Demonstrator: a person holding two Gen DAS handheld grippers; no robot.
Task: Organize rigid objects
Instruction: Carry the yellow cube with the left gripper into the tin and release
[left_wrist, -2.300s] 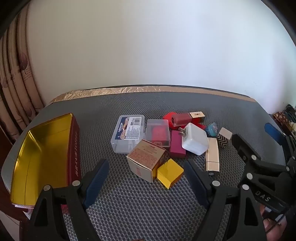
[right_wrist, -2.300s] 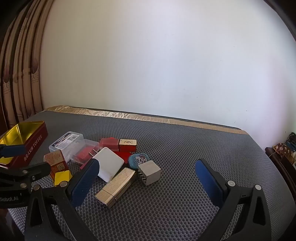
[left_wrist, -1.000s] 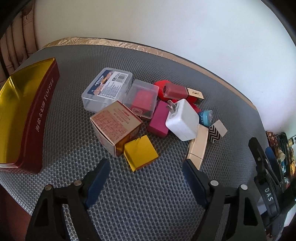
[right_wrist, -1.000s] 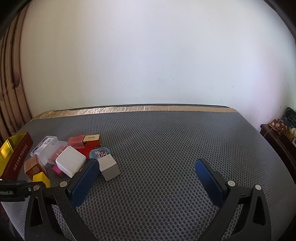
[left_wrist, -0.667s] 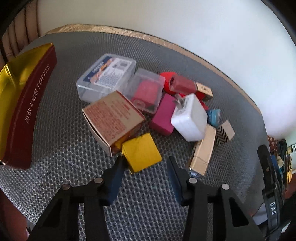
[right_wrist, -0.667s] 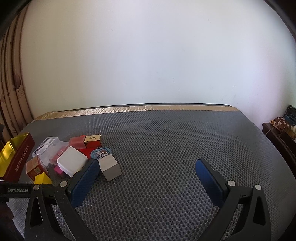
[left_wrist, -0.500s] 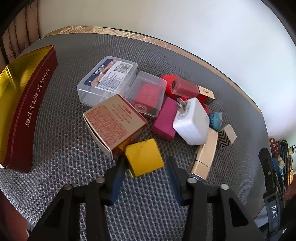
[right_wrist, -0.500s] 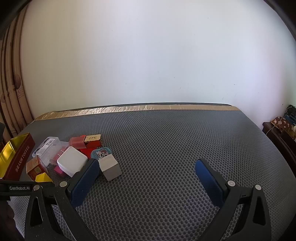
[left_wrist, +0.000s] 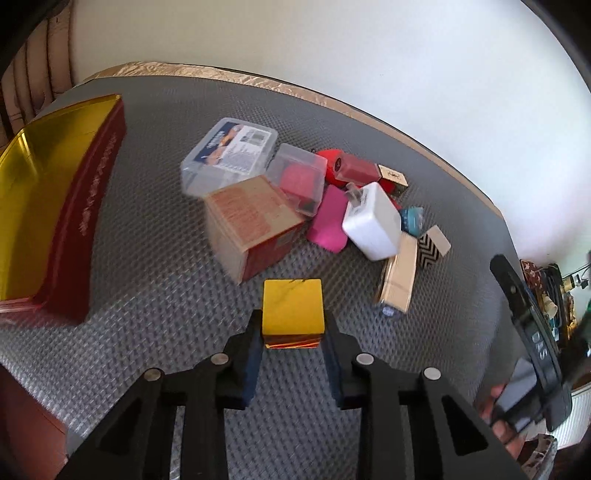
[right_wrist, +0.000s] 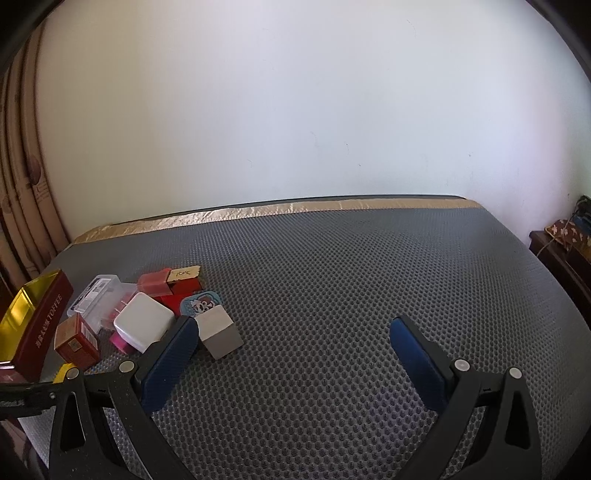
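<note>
The left hand-held gripper (left_wrist: 293, 332) is closing, its pads against the sides of the yellow cube (left_wrist: 293, 308) on the grey mat (left_wrist: 155, 280). Beyond lie a carton (left_wrist: 251, 218) and clear boxes (left_wrist: 229, 155). The right hand-held gripper (right_wrist: 291, 332) stands wide, holding nothing.

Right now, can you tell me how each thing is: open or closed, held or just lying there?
Red toffee tin with gold inside: open, lidless, nothing visible inside.
Small yellow cube box: between the left gripper fingers, which are closing on it.
Right gripper: open, holding nothing.
Clear plastic case with label: lid closed, lying flat.
White plug charger: unplugged, prongs showing.
Orange cardboard carton: closed, tilted.
</note>
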